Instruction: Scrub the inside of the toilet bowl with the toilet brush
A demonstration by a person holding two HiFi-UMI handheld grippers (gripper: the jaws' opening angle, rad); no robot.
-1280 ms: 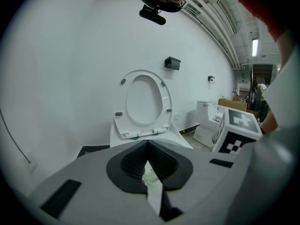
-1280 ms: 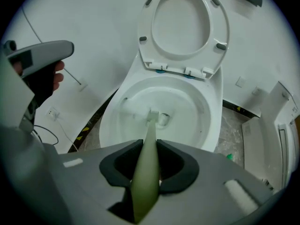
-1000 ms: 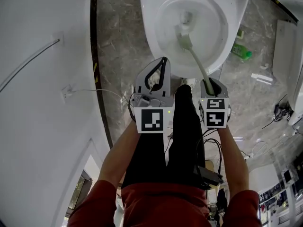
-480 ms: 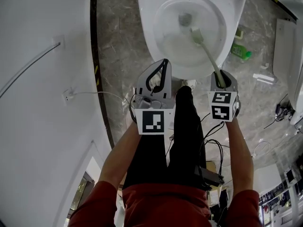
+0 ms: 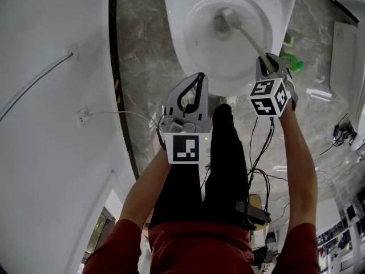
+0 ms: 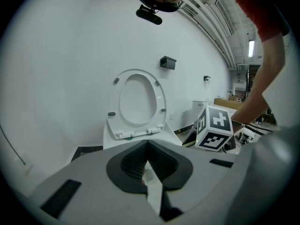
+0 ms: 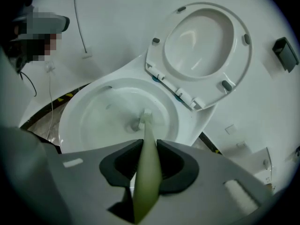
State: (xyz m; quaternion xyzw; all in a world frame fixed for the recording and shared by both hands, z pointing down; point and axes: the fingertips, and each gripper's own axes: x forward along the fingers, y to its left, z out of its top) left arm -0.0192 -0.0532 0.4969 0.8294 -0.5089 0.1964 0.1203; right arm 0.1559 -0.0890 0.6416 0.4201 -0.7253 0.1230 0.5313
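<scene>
A white toilet bowl [image 5: 201, 61] stands at the top of the head view, its seat and lid [image 7: 206, 41] raised. My right gripper [image 5: 268, 67] is shut on the pale green toilet brush handle [image 7: 146, 172] at the bowl's right rim. The brush head [image 5: 229, 20] rests deep in the bowl beside the drain [image 7: 133, 124]. My left gripper [image 5: 191, 93] hangs near the bowl's front edge, shut with nothing between its jaws. In the left gripper view the left gripper [image 6: 147, 158] points at the raised seat [image 6: 137, 102].
A green bottle [image 5: 291, 60] lies on the marble floor [image 5: 140, 56] right of the toilet. A white wall [image 5: 51, 96] with a cable and socket runs along the left. Cables [image 5: 259, 170] trail by the person's black trousers [image 5: 219, 170].
My right gripper moved forward and to the right along the rim. The brush head swept from the bowl's middle towards the back beside the drain. The left gripper stayed put.
</scene>
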